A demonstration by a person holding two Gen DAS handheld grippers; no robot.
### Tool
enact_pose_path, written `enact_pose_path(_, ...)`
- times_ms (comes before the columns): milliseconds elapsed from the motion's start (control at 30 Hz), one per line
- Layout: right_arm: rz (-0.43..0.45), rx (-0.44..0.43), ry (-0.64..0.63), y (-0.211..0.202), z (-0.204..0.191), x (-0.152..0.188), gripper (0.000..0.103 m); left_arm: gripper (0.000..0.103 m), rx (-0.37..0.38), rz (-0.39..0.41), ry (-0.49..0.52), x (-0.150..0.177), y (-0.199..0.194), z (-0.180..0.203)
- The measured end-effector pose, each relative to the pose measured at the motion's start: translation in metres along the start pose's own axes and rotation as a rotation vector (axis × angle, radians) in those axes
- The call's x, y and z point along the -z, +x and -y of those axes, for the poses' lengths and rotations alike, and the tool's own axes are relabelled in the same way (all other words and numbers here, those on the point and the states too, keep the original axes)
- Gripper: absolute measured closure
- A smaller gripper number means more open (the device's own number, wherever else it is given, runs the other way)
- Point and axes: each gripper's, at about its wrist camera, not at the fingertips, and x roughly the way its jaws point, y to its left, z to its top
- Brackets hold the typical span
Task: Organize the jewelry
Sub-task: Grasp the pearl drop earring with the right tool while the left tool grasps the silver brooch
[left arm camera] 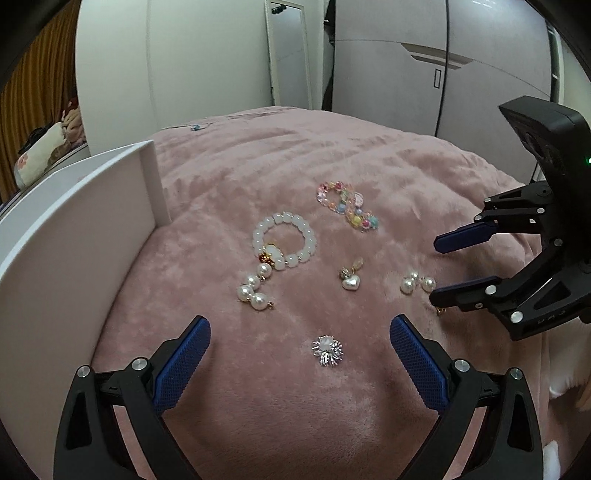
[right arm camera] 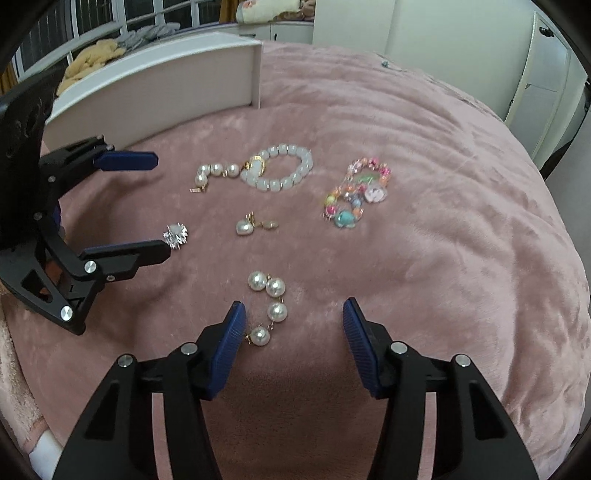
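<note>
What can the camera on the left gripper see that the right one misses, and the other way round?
Only the left wrist view shows the tall mirror leaning by the grey wardrobe.

Only the right wrist view shows the windows and all four pearls of the pearl earring strand; the left view catches just part of it.

Both show the pink blanket, white box, white bead bracelet, colourful bead bracelet, heart pearl earring, silver brooch, and both grippers, left gripper and right gripper, open.
</note>
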Motion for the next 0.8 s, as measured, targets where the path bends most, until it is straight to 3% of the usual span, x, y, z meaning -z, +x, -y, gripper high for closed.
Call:
enact_pose_path(33, -0.010, -0.002, -0.002, 0.003, 0.000, 0.000, 0.049, 0.014, 0.010, -0.003, 0.012, 0.001, 0.001, 0.002)
enact_pose_path(67, -0.020, -0.004, -0.008, 0.005, -0.001, 0.001, 0.052, 0.032, 0.019, -0.014, 0.025, 0.001, 0.004, 0.004)
enact_pose_path(133, -0.033, -0.001, -0.020, 0.009, -0.003, 0.002, 0.053, 0.043, 0.026, -0.053, 0.049, 0.002, 0.011, 0.008)
enact_pose_path(233, -0.045, -0.018, -0.023, 0.011, -0.005, 0.003, 0.063, 0.044, 0.018, -0.069, 0.067, 0.005, 0.017, 0.012)
enact_pose_path(400, -0.055, -0.054, -0.033, 0.012, -0.006, 0.003, 0.082, 0.058, 0.044, -0.087, 0.039, 0.006, 0.020, 0.007)
enact_pose_path(667, -0.080, -0.106, -0.007, 0.013, -0.003, 0.002, 0.091, 0.080, 0.101, -0.127, 0.013, 0.007, 0.025, 0.001)
enact_pose_path(800, -0.078, -0.104, -0.019, 0.012, -0.005, 0.002, 0.091, 0.080, 0.112, -0.131, 0.008, 0.007, 0.025, -0.001)
